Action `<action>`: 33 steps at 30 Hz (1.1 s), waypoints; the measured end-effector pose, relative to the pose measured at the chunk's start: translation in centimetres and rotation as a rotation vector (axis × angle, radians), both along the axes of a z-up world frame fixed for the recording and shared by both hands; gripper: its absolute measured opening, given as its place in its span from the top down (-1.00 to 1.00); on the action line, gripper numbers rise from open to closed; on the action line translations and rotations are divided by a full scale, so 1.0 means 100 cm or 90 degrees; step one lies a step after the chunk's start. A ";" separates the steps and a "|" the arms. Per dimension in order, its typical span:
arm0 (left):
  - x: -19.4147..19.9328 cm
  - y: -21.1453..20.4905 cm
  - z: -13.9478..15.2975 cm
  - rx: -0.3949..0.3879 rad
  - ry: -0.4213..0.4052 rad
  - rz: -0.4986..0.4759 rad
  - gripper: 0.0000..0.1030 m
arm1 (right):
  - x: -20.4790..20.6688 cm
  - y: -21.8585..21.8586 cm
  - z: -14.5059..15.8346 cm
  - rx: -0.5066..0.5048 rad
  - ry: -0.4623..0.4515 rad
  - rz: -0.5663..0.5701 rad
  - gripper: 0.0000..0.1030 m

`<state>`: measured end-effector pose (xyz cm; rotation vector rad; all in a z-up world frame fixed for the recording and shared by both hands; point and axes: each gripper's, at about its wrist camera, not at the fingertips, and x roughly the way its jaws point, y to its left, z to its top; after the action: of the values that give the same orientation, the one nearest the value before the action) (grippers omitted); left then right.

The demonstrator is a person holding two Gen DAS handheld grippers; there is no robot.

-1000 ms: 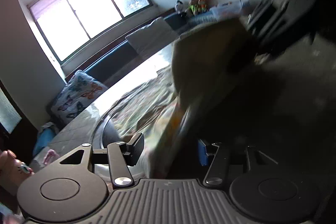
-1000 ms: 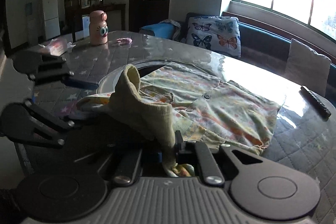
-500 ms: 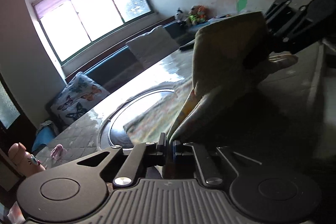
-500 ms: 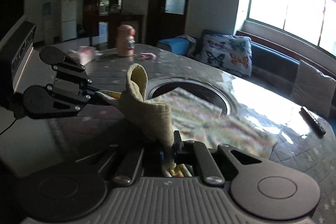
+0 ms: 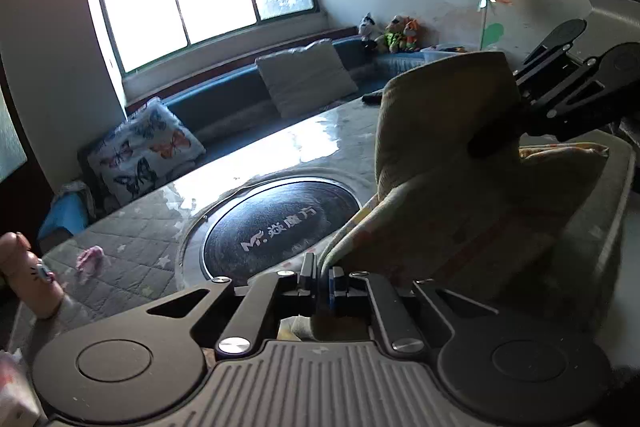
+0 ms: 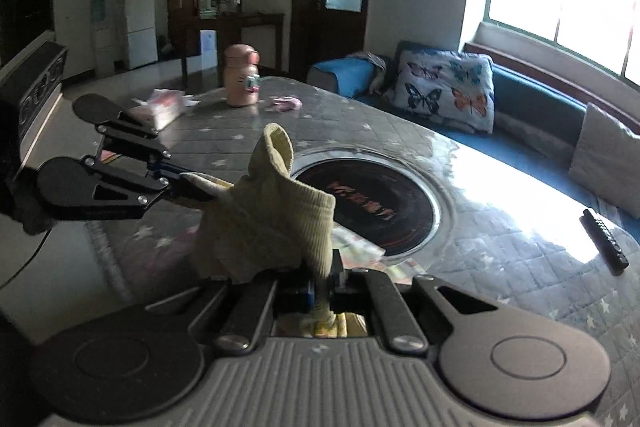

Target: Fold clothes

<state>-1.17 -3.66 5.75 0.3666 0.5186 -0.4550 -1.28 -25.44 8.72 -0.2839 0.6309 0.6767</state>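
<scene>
A pale yellow patterned garment with a ribbed knit collar hangs lifted between both grippers above the table's near edge. In the left wrist view the garment stretches from my left gripper, which is shut on its hem, up to the right gripper. In the right wrist view my right gripper is shut on the fabric, and the left gripper holds the far end at the left. A bit of the printed cloth trails over the black disc's edge.
A quilted grey table cover surrounds a round black inset disc. A pink bottle, a tissue pack, a pink scrap and a black remote lie on the table. A blue sofa with cushions runs behind.
The garment has been lifted off the table and pulled toward the near edge, uncovering the black disc. Both grippers rose with it; the left one closed on the fabric.
</scene>
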 end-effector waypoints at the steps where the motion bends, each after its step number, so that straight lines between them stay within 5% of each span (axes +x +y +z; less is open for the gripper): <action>1: 0.012 -0.002 -0.002 -0.001 0.009 0.005 0.88 | 0.014 0.000 -0.001 0.002 0.013 -0.005 0.90; 8: 0.090 -0.010 -0.042 0.008 0.084 0.054 0.88 | 0.098 0.010 -0.041 -0.029 0.060 -0.042 0.88; 11: 0.112 -0.011 -0.062 0.009 0.116 0.076 0.86 | 0.120 0.016 -0.072 -0.040 0.073 -0.082 0.65; 13: 0.117 -0.012 -0.070 0.016 0.121 0.083 0.79 | 0.124 0.013 -0.086 -0.040 0.070 -0.110 0.22; 18: 0.117 -0.008 -0.073 0.017 0.113 0.096 0.51 | 0.111 -0.007 -0.093 -0.016 0.031 -0.180 -0.02; 23: 0.124 0.002 -0.074 0.007 0.113 0.125 -0.04 | 0.082 -0.029 -0.090 0.047 0.005 -0.218 -0.02; 29: 0.131 0.013 -0.073 0.007 0.107 0.172 -0.32 | 0.080 -0.047 -0.121 0.108 0.077 -0.265 0.03; 33: 0.137 0.029 -0.073 0.016 0.106 0.223 -0.32 | 0.086 -0.067 -0.137 0.147 0.113 -0.311 0.34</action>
<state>12.55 -0.73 -1.59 0.2560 0.7367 -0.1404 7.31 -32.17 -4.98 0.1462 0.7496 0.2984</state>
